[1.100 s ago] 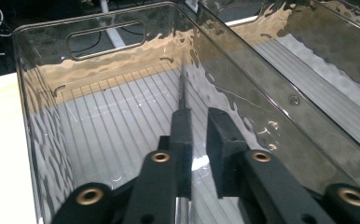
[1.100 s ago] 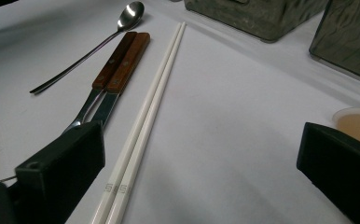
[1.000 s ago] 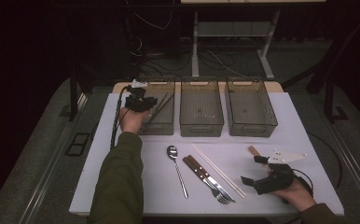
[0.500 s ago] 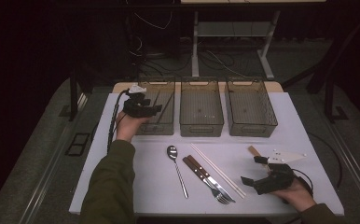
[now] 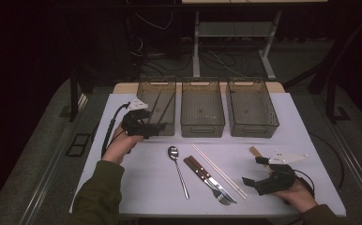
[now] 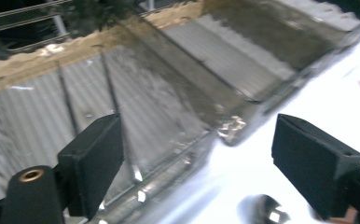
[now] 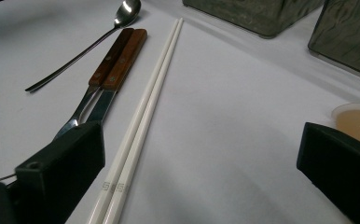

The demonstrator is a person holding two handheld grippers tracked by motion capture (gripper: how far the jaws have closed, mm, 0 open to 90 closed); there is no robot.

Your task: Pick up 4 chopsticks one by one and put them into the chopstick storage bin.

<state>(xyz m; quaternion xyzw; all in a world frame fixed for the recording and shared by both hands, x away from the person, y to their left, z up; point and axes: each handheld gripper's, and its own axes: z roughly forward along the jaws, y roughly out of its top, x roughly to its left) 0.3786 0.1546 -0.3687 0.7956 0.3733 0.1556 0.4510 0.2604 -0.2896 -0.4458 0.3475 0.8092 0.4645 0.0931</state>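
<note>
left claw (image 5: pixel 158 127): jaws just opening, nothing between, left bin (image 5: pixel 160 101) just ahead | right claw (image 5: pixel 254 176): apart, empty, white chopsticks (image 7: pixel 141 121) just inside its left jaw

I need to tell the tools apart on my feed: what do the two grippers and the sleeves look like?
Both the left gripper and the right gripper are black with blocky jaws, a pale three-cornered plate on top and a trailing black cable. The sleeves are olive green.
</note>
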